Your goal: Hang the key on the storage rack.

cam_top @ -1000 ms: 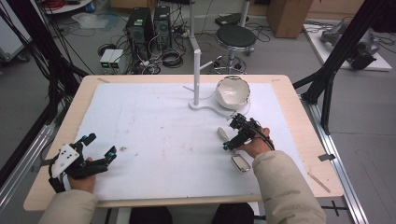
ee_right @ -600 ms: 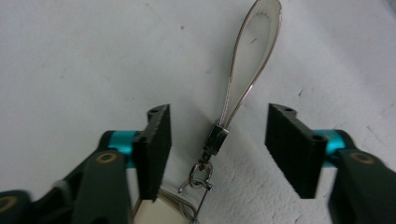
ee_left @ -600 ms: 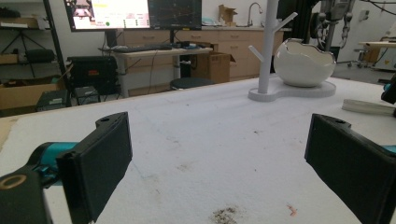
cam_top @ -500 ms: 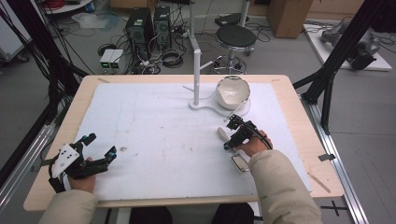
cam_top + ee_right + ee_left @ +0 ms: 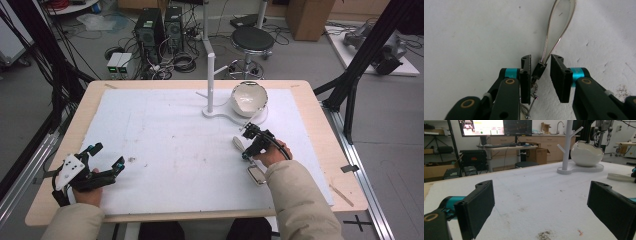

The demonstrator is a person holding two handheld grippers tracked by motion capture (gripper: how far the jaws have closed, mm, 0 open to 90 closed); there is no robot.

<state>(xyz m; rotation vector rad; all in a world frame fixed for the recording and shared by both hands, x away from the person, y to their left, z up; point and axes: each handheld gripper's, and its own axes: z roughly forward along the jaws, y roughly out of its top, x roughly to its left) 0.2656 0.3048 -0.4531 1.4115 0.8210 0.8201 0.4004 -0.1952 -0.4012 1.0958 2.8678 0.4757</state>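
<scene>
Left gripper (image 5: 109,154): nearest the table's front edge, well apart from the white stand (image 5: 210,75), jaws spread wide over bare white mat (image 5: 165,145), nothing between them.
Right gripper (image 5: 540,67): near the stand, pointing down at the mat; jaws have just been closing, a slim gap remains.
Metal loop (image 5: 562,15): flat on the mat near the stand, its black end between the right jaws.
Bowl (image 5: 248,98): touching the stand's base.

Polished metal loop (image 5: 560,25), matt black plastic claw pads (image 5: 559,75), glossy ceramic bowl (image 5: 248,98).
</scene>
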